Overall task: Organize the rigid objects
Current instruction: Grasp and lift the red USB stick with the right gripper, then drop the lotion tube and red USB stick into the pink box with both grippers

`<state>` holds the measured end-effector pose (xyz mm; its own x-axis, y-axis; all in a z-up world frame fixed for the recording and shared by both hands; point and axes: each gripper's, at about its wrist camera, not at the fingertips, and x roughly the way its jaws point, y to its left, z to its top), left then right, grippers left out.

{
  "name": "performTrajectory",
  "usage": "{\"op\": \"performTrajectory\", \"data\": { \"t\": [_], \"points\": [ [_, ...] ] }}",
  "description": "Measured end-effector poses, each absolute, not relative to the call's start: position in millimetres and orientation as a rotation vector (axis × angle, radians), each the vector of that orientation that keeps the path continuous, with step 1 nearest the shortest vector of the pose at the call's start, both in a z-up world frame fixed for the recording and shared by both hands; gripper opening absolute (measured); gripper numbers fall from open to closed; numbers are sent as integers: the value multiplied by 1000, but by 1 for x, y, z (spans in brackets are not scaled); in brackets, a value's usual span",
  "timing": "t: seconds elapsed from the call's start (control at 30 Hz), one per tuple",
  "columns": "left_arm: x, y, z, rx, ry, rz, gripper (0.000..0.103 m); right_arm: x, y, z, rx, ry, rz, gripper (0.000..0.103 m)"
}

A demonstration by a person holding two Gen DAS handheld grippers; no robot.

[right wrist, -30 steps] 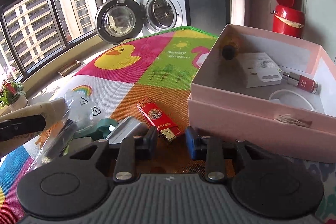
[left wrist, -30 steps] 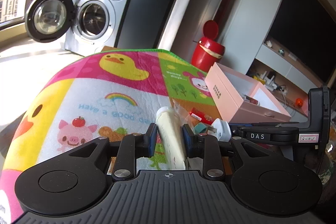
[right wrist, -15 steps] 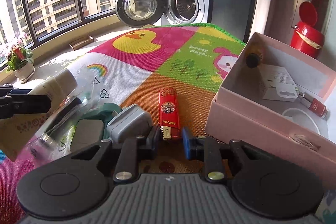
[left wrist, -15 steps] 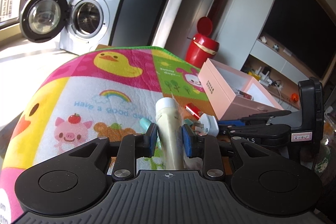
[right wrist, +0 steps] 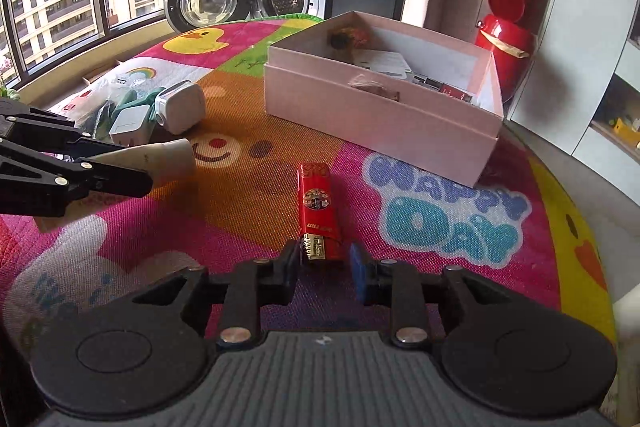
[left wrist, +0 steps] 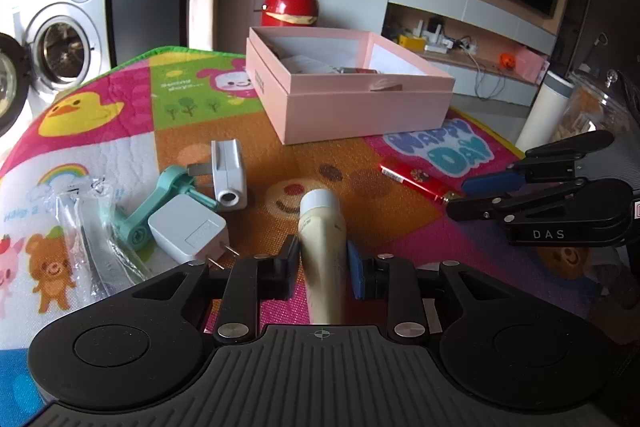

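— Bright cartoon play mat (right wrist: 460, 223) over your tabletop, pink box (right wrist: 380, 119) at its far side. Where's the lighter?

— Red lighter (right wrist: 319, 211) lies lengthwise ahead of your right gripper (right wrist: 325, 263), metal end between the opening jaws (not pinched yet). Your left gripper (left wrist: 323, 269) grips the cream tube (left wrist: 322, 243), cap toward the box.

Low, close wrist views, apparently sharing pink box (left wrist: 352, 95).
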<state>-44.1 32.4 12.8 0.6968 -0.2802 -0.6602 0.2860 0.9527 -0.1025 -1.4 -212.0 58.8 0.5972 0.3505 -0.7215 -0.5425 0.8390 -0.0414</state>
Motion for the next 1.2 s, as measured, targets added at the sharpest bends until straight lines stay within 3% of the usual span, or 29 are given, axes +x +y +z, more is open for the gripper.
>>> {"op": "performTrajectory", "data": {
  "t": [0.17,0.33,0.43,0.5,0.8,1.0,1.2],
  "points": [
    [-38,26,10,42,802,-267,30,13,-200,56,-251,740,529,42],
    [-33,21,14,53,844,-236,31,26,-186,51,-238,721,548,43],
    [-29,17,15,63,862,-220,31,24,-184,51,-237,717,563,38],
    [-27,15,16,70,867,-221,30,21,-186,51,-227,724,583,22],
    [-63,2,16,148,747,-366,29,-18,-218,73,-226,716,605,22],
    [-68,-9,81,147,563,-443,29,-29,-256,133,-163,604,565,22],
    [-3,-17,159,93,378,-438,29,2,-262,205,-147,404,504,22]
  ]
}}
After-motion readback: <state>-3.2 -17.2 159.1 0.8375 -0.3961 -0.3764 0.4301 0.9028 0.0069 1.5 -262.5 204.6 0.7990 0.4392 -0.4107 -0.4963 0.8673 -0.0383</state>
